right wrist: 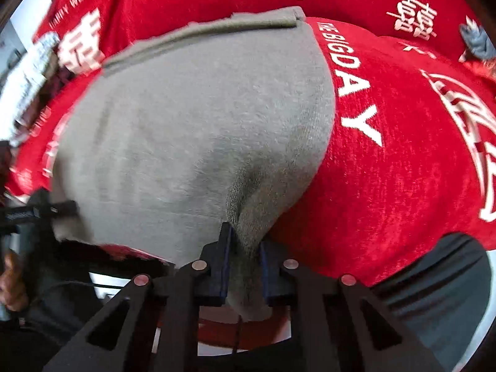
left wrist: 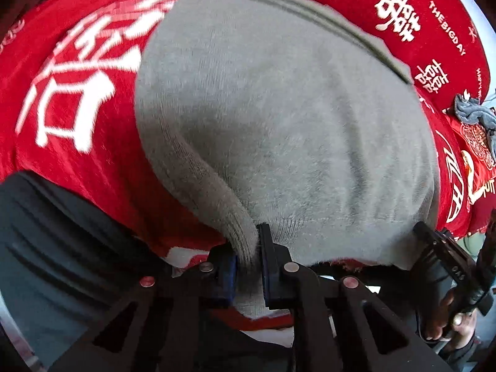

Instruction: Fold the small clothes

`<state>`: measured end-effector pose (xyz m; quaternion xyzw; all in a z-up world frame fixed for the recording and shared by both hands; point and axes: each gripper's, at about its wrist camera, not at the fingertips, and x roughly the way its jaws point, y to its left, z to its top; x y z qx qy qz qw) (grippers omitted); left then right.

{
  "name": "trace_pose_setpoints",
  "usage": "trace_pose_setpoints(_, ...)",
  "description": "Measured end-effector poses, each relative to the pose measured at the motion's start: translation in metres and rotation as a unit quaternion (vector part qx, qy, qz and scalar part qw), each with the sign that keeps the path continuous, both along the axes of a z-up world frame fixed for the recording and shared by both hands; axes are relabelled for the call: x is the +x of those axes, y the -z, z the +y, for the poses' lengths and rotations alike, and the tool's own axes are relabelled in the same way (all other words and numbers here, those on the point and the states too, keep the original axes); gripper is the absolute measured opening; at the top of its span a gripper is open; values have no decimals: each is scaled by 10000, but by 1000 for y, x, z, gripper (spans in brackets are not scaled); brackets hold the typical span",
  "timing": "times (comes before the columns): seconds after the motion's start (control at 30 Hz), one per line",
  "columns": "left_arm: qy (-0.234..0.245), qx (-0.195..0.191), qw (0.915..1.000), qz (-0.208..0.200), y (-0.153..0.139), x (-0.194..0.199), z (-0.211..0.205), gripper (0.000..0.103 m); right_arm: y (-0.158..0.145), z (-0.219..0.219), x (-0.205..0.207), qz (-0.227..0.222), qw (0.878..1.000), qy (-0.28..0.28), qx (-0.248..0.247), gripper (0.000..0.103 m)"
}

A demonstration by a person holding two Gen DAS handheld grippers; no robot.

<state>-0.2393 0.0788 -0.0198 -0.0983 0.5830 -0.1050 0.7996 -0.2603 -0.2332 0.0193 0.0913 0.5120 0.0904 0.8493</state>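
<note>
Grey knit fills the left wrist view: the garment [left wrist: 279,117] lies spread on a red cloth [left wrist: 93,167] printed with white characters, and its near-left corner is bunched up and pinched hard between the dark pads of the left tool [left wrist: 248,266], clamped tight on the fabric. Over at the garment's near-right corner the right tool [left wrist: 434,241] bites the hem, a hand [left wrist: 449,316] wrapped round its handle. Far right on the cloth sits a small crumpled grey rag [left wrist: 474,108]. A dark ribbed sleeve [left wrist: 62,241] shows at lower left.

Switch to the right wrist view: same garment [right wrist: 192,130], its folded band running along the far edge. The right tool [right wrist: 245,260] is squeezed on the near-right corner, a ridge of knit rising from between its pads. At left, the left tool [right wrist: 62,209] grips the opposite near corner, hand [right wrist: 12,282] below it. "THE BIG DAY" reads white on the cloth [right wrist: 403,155] just right of the garment. Both near corners gripped, garment flat.
</note>
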Motion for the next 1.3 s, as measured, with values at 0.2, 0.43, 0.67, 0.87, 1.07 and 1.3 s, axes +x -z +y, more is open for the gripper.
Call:
trace_pose_setpoints(0.2, -143, -213, 9966, -777, -57, 2, 3, 14, -45, -24, 1, -716, 9930, -32, 941, 16)
trace_pose_setpoints(0.43, -494, -202, 9894, -1350, -96, 74, 20, 14, -71, -39, 60, -1226, 9834, 501, 1243, 5)
trace_pose_setpoints(0.67, -542, 100, 9931, -1036, -65, 118, 11, 14, -45, -31, 101, -762, 9903, 494, 1054, 6)
trace_pose_setpoints(0.87, -543, -48, 9922, -1125, -48, 114, 14, 14, -37, -63, 87, -818, 9774, 938, 1709, 44)
trace_pose_setpoints(1.07, -543, -67, 9922, -1124, -48, 117, 12, 14, -34, -63, 77, -575, 9672, 763, 2351, 74)
trace_pose_setpoints(1.3, -798, -271, 9894, -1179, -54, 114, 26, 9, -17, -27, 95, -236, 9795, 321, 1975, 7)
